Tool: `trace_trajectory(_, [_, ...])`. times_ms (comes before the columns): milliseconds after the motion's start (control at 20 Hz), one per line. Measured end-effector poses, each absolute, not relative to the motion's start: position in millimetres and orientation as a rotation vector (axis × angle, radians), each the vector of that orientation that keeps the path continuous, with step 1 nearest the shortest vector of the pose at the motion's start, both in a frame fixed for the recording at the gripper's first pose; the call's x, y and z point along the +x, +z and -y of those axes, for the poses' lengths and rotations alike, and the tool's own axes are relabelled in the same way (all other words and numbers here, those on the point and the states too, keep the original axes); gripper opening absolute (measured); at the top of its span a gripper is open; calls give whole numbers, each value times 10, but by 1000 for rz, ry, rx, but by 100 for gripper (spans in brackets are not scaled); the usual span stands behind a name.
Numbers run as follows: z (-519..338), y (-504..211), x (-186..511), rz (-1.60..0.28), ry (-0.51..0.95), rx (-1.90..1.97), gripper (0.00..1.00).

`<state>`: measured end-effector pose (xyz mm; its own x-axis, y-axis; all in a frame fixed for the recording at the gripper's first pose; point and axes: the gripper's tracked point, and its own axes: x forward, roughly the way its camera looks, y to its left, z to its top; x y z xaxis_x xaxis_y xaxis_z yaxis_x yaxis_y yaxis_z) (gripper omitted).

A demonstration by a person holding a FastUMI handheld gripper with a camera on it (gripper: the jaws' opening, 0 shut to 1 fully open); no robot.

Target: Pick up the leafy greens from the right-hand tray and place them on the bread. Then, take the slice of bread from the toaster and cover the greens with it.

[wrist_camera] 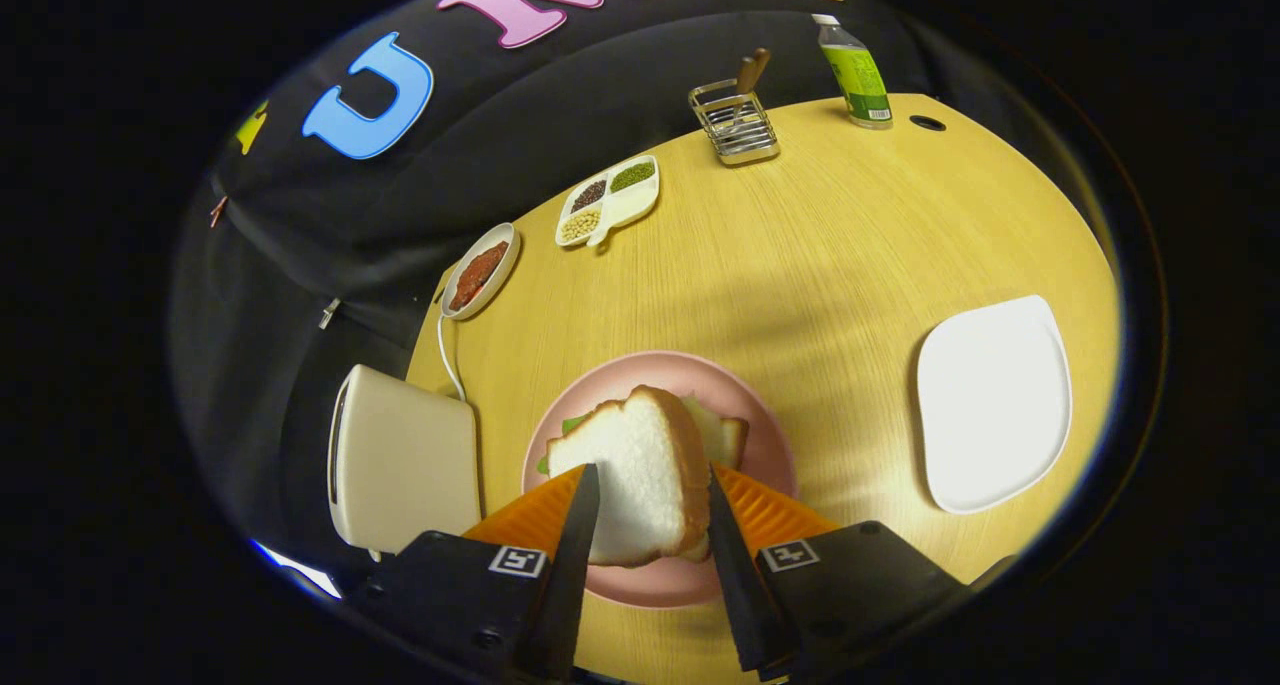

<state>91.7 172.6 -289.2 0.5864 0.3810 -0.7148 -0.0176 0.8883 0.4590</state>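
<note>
Between the two fingers of the gripper point(648, 510) stands a slice of bread point(635, 480), pinched on both flat sides and held on edge, tilted, above a pink plate point(765, 435). Its lower corner hangs over the near rim of the plate, and whether it touches anything underneath cannot be told. Behind it lies a second slice point(725, 437), mostly hidden; a corner and crust show just past the right finger. The leafy greens point(573, 425) are almost wholly covered: a small green strip peeks out left of the held slice, on the plate. The fingers themselves mask the near part of the plate.

Just left of the plate sits the toaster point(400, 460), close to the left edge of the wooden table point(830, 255), its slot hard to see and its cord running back towards a small dish of red food point(479, 272). Right of the plate, a white tray point(995, 405) lies well apart from it, near the table's right edge. Open tabletop stretches beyond the plate to a divided dish point(608, 201), a wire rack point(735, 122) and a bottle point(856, 73) along the far edge.
</note>
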Motion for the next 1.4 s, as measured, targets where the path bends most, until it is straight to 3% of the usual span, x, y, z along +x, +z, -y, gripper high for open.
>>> trace_trajectory(100, [-1630,-2880,885,-909,238,407,87])
trace_trajectory(250, [-1530,-2744,882,-860,247,369,99])
trace_trajectory(600, [-1086,-2081,885,-676,245,270,99])
trace_trajectory(1150, [-192,-478,738,-268,255,90,98])
trace_trajectory(1400, [115,90,504,-99,188,5,98])
